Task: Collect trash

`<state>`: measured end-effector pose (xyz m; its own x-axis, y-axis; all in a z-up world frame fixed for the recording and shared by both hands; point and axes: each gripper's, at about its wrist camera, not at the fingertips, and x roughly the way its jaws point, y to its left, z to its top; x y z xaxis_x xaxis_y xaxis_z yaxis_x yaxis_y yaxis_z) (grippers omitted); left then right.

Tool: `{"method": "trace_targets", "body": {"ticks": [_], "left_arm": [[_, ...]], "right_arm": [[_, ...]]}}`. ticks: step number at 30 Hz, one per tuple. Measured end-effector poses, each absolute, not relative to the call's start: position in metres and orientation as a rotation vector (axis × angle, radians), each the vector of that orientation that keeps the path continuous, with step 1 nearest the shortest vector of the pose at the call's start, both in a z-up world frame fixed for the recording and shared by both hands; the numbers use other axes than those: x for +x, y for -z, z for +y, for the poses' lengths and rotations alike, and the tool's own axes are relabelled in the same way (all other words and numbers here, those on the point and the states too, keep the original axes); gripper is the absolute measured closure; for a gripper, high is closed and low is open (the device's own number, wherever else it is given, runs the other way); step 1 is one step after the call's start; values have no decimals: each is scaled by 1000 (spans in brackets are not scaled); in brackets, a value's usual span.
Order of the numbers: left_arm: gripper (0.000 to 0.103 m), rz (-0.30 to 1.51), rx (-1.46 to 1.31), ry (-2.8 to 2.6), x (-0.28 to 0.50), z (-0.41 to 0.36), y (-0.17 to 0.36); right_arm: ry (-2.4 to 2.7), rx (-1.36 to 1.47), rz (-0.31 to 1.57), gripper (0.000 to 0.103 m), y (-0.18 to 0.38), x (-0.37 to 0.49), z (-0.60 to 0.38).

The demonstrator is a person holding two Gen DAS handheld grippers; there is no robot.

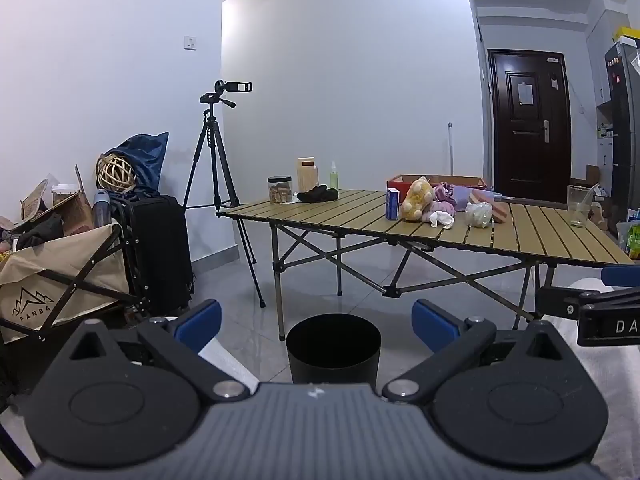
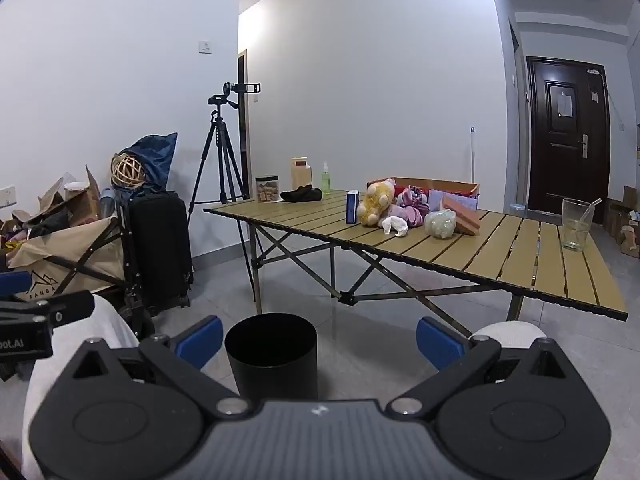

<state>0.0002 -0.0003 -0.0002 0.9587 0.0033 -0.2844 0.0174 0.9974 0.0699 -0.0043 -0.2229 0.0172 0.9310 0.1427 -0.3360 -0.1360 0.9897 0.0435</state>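
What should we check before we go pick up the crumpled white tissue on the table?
1. Left hand-held gripper open with nothing between its fingers: ok.
2. Right hand-held gripper open with nothing between its fingers: ok.
3. Black bin upright on the floor, mouth uncovered: ok.
4. Crumpled white tissue in plain sight on the table, beside the yellow plush toy: ok.
5. Either gripper near the tissue: not ok, both are low, well short of the table.
6. Bin empty inside: cannot tell, its inside is too dark.
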Motion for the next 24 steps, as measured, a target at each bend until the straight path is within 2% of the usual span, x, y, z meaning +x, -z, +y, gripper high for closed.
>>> {"method": "trace_targets", "body": {"ticks": [24], "left_arm": [[0,283,58,-4,-1,0,0]], "right_arm": [[-158,10,347,0,-18,-5,-217]]}}
